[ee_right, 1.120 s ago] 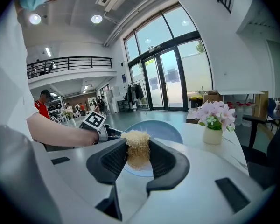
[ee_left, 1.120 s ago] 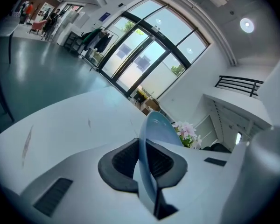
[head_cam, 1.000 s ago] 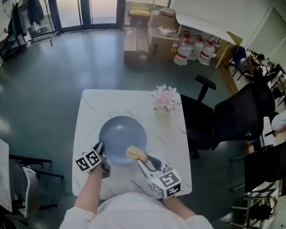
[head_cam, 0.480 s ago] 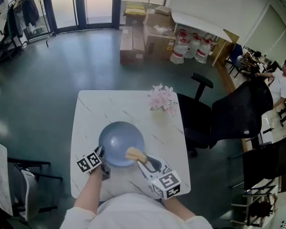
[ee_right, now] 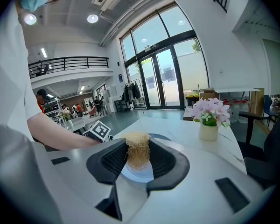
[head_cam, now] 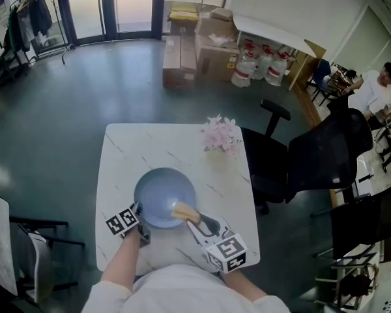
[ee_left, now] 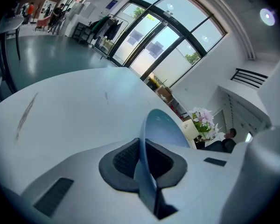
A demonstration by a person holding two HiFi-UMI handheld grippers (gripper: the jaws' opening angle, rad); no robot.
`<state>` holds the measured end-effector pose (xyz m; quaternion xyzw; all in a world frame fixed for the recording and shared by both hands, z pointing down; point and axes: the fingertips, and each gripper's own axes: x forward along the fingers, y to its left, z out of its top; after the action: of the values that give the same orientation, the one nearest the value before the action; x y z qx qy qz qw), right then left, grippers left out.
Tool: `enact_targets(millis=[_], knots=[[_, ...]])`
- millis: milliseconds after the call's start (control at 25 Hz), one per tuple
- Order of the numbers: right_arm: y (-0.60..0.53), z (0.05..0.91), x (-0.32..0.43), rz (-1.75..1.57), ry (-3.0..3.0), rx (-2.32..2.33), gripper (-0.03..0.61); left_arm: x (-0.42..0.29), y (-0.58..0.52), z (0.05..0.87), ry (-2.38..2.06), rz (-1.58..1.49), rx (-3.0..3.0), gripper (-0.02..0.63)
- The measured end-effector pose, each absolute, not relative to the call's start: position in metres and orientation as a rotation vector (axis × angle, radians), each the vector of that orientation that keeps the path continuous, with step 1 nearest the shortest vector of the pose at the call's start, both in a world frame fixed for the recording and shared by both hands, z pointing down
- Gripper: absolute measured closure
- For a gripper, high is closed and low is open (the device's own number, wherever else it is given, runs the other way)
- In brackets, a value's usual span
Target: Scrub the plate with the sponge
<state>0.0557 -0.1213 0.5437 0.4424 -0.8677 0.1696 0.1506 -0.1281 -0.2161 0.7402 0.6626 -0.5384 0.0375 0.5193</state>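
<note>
A round blue plate [head_cam: 164, 197] lies on the white marble table [head_cam: 150, 145], near its front edge. My left gripper [head_cam: 138, 210] is shut on the plate's left rim. In the left gripper view the rim [ee_left: 142, 148] runs edge-on between the dark pads [ee_left: 123, 158] of the left gripper [ee_left: 143, 161]. My right gripper [head_cam: 190, 216] is shut on a straw-coloured fibrous sponge [head_cam: 184, 210], which rests over the plate's near right part. In the right gripper view the sponge [ee_right: 137, 148] is squeezed between the pads of the right gripper [ee_right: 137, 161], with the plate [ee_right: 139, 173] just below it.
A small vase of pink flowers [head_cam: 220, 137] stands at the table's far right corner. Black office chairs [head_cam: 300, 162] crowd the table's right side, and a chair frame [head_cam: 36, 240] stands to its left. Cardboard boxes [head_cam: 202, 51] sit far behind.
My left gripper has sunk a little with the plate's rim in it. The right gripper and the sponge have kept still.
</note>
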Motion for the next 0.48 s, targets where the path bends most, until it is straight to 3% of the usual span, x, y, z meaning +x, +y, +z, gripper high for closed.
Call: enact_targets(millis=[480], knots=[[-0.1170,0.5449,0.0531,0.490,-2.501,1.264,0.437,-0.1291,-0.2148,0.7477,-1.335,0.257,1.601,0.571]])
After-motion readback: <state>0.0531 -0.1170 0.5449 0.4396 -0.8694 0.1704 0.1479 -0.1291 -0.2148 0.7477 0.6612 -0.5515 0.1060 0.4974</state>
